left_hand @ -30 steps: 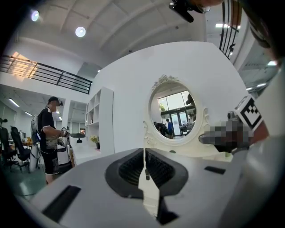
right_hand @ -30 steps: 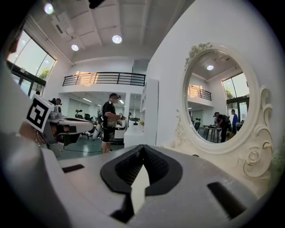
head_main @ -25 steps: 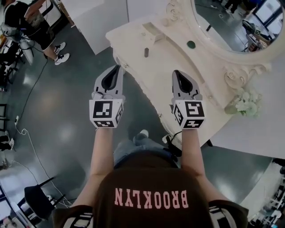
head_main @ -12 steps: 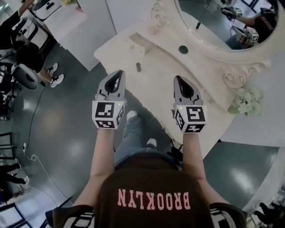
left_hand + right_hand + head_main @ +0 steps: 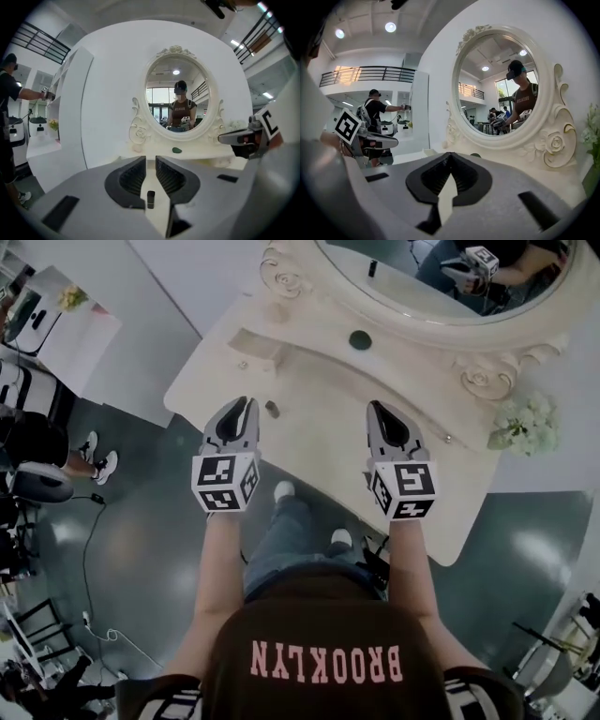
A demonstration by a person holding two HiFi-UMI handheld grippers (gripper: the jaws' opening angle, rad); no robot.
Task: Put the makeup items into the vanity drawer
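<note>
Left tongs [image 5: 242,401] were just easing apart, empty; right tongs [image 5: 375,406] sat clenched, empty. So narrow a gap could have toppled the dark tube [image 5: 272,409].

dark tube [image 5: 272,409]: upright, vanity top [image 5: 319,427] front | green disc [image 5: 360,339]: flat, further back

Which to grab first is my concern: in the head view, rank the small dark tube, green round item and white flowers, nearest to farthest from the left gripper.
From the left gripper:
1. Small dark tube, just right of its tip.
2. Green round item, back by the mirror.
3. White flowers, far right.
</note>
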